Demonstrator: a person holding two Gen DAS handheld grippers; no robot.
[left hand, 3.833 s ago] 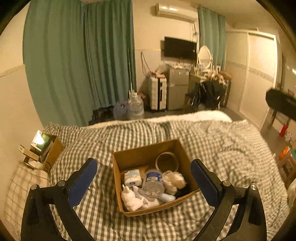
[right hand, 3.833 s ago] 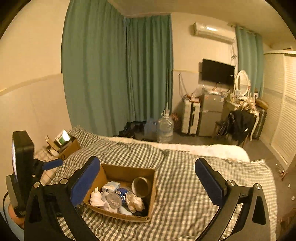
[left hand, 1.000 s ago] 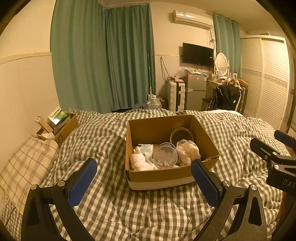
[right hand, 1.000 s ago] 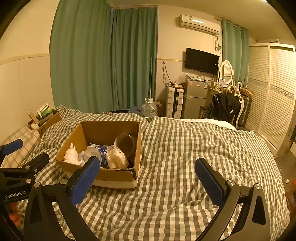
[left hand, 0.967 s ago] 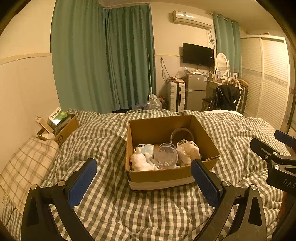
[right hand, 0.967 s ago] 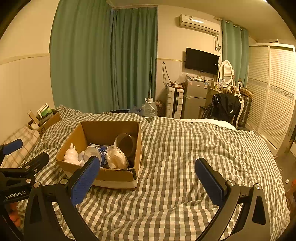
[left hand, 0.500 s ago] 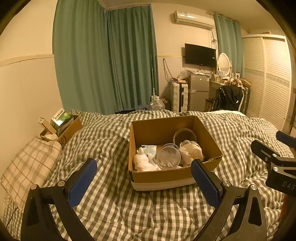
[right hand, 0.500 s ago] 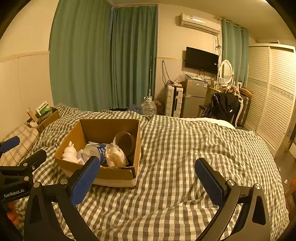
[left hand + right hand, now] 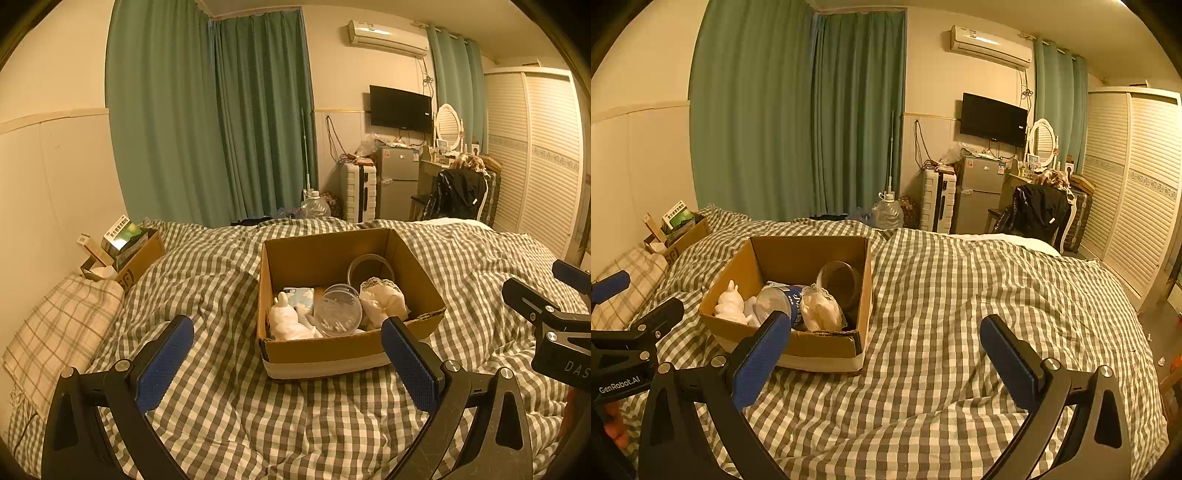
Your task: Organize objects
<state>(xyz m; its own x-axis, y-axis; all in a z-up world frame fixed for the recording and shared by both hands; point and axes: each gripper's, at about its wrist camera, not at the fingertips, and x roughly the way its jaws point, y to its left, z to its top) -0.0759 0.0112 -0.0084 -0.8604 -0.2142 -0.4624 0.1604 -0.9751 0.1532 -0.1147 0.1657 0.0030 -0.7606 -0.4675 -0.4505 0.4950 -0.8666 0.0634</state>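
A: Resting on the checked bed [image 9: 229, 417], near its middle: open cardboard box [image 9: 325, 354], flaps gone, top clear for access from above. Likely placed centrally so both grippers reach it.

B: Contents, largest first?

A: Round tape-like ring [image 9: 370, 271] leaning at the back wall; clear cylindrical container [image 9: 337, 310] on its side, mouth toward the left camera, blue label visible from the right view, text too small to read; cream lace-trimmed bundle [image 9: 382, 302] just beside it; white rabbit figure [image 9: 286, 323] at the front left corner.

B: Grippers?

A: Left gripper [image 9: 288, 354] short of the box front, fingers spread wide, holding nothing. Right gripper [image 9: 886, 347] over bare bedding to the right of the box, fingers likewise spread, empty.

B: Legible writing?

A: "GenRobot.AI" on the left gripper body in the right view; "DAS" partly visible on the right gripper body in the left view. Green carton in the smaller box [image 9: 129, 254] by the pillow: print unreadable.
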